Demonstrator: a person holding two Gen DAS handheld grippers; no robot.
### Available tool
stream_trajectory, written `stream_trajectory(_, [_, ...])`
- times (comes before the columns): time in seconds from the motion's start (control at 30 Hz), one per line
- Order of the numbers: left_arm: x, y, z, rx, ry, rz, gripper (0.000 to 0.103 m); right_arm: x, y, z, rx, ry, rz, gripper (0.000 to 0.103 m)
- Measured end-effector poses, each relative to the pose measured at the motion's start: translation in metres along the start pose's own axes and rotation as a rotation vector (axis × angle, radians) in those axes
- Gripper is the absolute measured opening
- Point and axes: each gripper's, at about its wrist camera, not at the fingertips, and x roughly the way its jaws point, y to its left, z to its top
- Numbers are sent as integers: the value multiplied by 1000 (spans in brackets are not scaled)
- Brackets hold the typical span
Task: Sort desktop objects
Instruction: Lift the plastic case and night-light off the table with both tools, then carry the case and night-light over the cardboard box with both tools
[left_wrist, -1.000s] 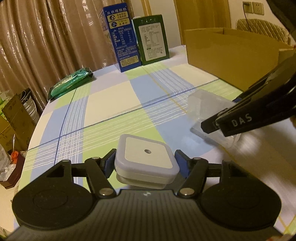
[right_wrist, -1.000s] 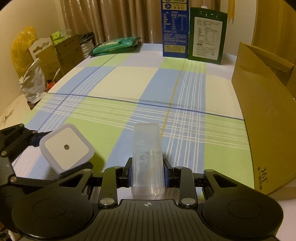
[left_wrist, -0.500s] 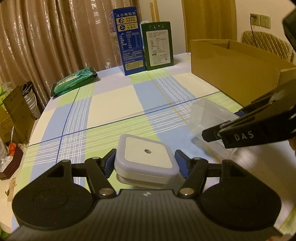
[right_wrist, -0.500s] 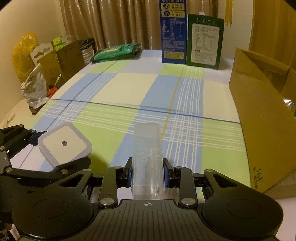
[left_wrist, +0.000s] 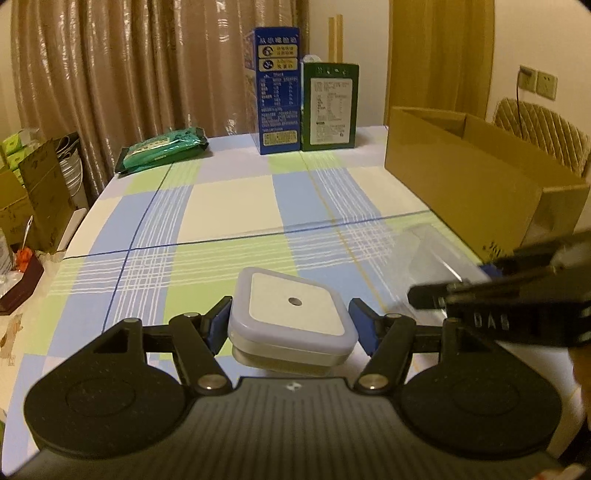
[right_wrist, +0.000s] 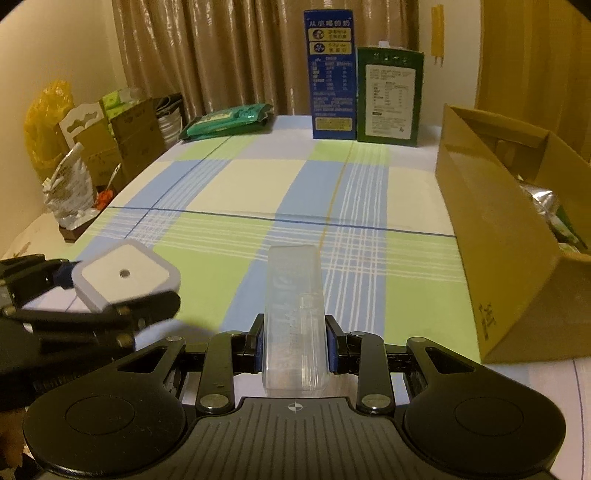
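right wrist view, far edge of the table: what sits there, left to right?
green packet → blue carton → dark green box → cardboard box at the right edge.

Blue carton (left_wrist: 277, 90) upright at the plaid tablecloth's (left_wrist: 229, 206) far edge; green carton (left_wrist: 330, 107) just beside it; green wipes pack (left_wrist: 162, 149) well apart, leftward.

Both my hands are higher off the checked tablecloth (left_wrist: 229, 206) now. My left gripper (left_wrist: 291, 325) rolls level with its white square box (left_wrist: 291, 314). The cardboard box (right_wrist: 509, 236) shows more inside.
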Motion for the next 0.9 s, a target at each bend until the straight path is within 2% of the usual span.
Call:
stream_trajectory(0.53, [-37,-20,6,-71,-19,-4,63,-48,-12,-12,52,-79,-3,28])
stream_trajectory(0.7, [-47,-26,20,-70,-42,-13,63,-75,-24,0,74,-141,-33,28])
stream_trajectory(0.9, [-62,-46,53,-54,-97,-52,63,-109,-54,24,127,-209,-72,28])
